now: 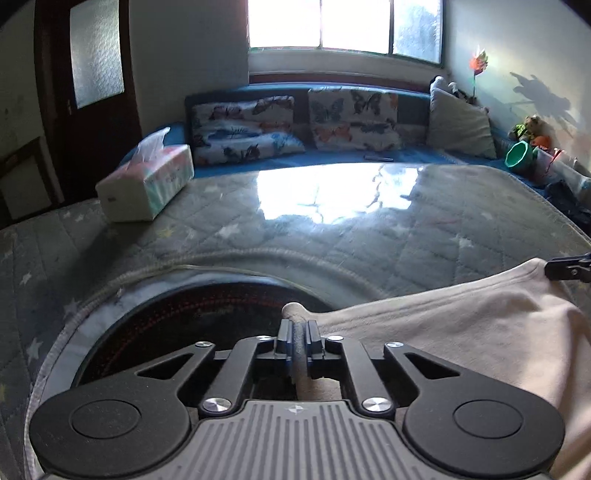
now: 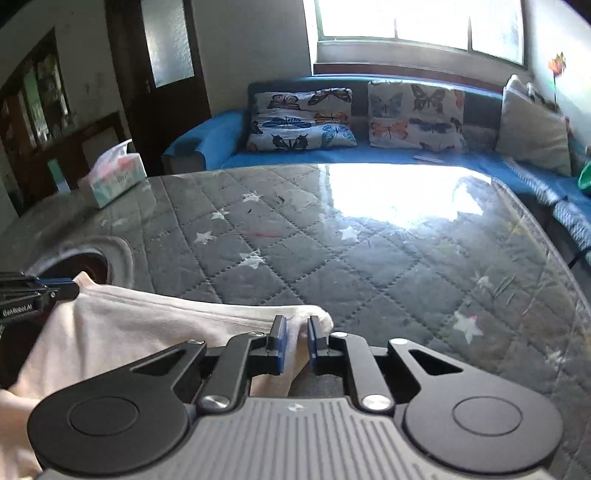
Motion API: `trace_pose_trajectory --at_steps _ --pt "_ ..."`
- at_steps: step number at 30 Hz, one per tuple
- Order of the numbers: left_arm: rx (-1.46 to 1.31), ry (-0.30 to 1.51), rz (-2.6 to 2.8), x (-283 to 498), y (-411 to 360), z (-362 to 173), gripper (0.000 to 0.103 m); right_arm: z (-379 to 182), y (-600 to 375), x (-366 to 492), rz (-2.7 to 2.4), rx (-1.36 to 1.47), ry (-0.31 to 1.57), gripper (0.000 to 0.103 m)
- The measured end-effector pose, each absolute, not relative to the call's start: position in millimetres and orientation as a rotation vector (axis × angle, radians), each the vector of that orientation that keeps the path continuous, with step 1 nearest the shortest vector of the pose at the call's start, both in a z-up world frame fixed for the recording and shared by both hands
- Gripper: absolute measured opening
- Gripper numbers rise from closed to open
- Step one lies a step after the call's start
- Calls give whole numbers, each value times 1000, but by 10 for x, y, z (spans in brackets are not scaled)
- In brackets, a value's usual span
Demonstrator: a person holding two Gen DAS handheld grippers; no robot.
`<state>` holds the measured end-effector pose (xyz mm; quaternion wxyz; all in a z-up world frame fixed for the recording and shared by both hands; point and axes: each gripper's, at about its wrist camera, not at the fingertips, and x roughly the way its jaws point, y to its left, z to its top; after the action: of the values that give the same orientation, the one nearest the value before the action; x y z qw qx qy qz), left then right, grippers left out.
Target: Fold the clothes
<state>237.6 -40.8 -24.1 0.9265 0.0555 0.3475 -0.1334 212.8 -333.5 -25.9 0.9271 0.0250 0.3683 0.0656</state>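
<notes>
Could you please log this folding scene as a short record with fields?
garment: pale pink cloth, stretched between both tongs
left tongs: shut on a bunched corner of the cloth
right tongs: shut on the other corner
surface: grey quilted star-print cover under a glossy clear sheet
tissue box: on the table's far left, apart from the cloth
background: blue sofa with butterfly cushions, below a bright window

Probably a home living room: blue sofa (image 2: 295,157) with 2 butterfly cushions (image 2: 301,118), tissue box (image 1: 147,184), window (image 1: 343,26).
</notes>
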Motion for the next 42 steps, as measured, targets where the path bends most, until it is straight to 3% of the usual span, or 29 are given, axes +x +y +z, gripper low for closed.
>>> trace_pose_trajectory --at_steps 9,19,29,32,33,34,42 --pt "140 705 -363 1817 -373 -50 24 12 -3065 1535 381 31 780 19" --pt "95 711 -402 1532 -309 5 24 164 -2342 711 728 -84 828 36" --pt "103 744 -451 1913 -601 -104 25 -39 -1976 441 704 -263 817 35" --pt "125 771 -470 1954 -698 -191 25 -118 -1923 431 705 -280 810 29" --pt "136 779 -473 1960 -726 -219 25 -135 -1913 420 705 -295 805 10" --pt "146 780 -473 1961 -745 -239 25 -154 -1910 417 705 -311 802 6" --pt "144 779 -483 1975 -714 -256 28 76 -2066 132 738 -378 770 2"
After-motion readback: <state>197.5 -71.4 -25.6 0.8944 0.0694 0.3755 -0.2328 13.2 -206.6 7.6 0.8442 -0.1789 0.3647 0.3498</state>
